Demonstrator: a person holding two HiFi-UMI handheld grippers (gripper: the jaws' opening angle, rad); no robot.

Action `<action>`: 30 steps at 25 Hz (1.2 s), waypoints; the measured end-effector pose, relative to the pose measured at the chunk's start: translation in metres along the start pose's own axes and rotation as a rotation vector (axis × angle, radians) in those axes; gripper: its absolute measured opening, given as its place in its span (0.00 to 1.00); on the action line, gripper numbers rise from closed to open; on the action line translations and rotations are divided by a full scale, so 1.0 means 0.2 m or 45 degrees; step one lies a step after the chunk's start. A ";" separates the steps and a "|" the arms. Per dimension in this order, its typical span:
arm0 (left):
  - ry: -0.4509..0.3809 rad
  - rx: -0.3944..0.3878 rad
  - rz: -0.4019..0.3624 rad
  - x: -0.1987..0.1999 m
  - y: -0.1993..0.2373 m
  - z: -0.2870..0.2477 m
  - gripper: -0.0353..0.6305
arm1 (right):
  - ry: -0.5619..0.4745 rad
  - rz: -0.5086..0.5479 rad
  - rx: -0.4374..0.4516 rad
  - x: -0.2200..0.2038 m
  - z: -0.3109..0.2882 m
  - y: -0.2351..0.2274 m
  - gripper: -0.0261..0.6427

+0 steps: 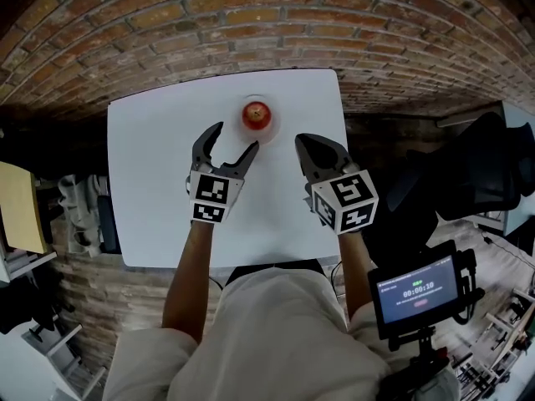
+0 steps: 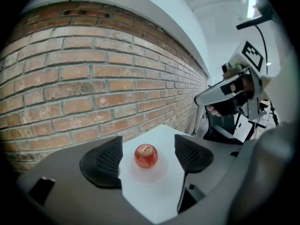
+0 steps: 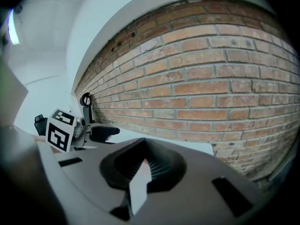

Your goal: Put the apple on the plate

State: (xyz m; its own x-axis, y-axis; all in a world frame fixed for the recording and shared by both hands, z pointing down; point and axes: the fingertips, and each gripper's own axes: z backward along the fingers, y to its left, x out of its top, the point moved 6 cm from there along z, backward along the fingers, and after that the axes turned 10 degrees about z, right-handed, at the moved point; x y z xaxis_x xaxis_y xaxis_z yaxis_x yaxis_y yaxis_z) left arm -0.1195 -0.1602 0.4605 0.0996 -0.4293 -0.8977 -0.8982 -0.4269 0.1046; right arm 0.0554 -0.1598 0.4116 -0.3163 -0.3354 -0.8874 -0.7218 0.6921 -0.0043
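Apple [image 1: 257, 115] sits on the plate [image 2: 151, 176] at the counter's [image 1: 159, 182] 12 o'clock edge. Left tool [image 1: 236, 137] is released and empty; right tool [image 1: 300, 141] is clenched on nothing.

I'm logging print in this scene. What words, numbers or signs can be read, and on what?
"00:00:10", as best it reads: small screen at lower right, head view.
Line above it: too small to read.
No letters, only square patterns: left marker cube, right marker cube.
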 end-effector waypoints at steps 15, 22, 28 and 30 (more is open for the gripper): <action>-0.281 0.031 -0.035 0.27 -0.11 0.41 0.30 | -0.154 0.129 -0.033 0.25 0.26 0.18 0.04; -0.392 0.006 -0.070 0.38 -0.16 0.53 0.17 | -0.218 0.175 -0.043 0.35 0.34 0.22 0.04; -0.521 0.033 -0.132 0.51 -0.26 0.80 0.08 | -0.307 0.238 -0.047 0.47 0.53 0.37 0.04; -0.554 0.032 -0.137 0.55 -0.28 0.84 0.06 | -0.322 0.258 -0.043 0.49 0.56 0.40 0.04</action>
State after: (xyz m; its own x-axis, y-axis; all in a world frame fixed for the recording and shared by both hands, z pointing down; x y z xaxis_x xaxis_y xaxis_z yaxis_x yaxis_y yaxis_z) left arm -0.1299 -0.0494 0.2839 0.0084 -0.0068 -0.9999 -0.9033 -0.4289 -0.0046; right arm 0.0361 -0.0660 0.2718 -0.2960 -0.0205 -0.9550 -0.6808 0.7057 0.1959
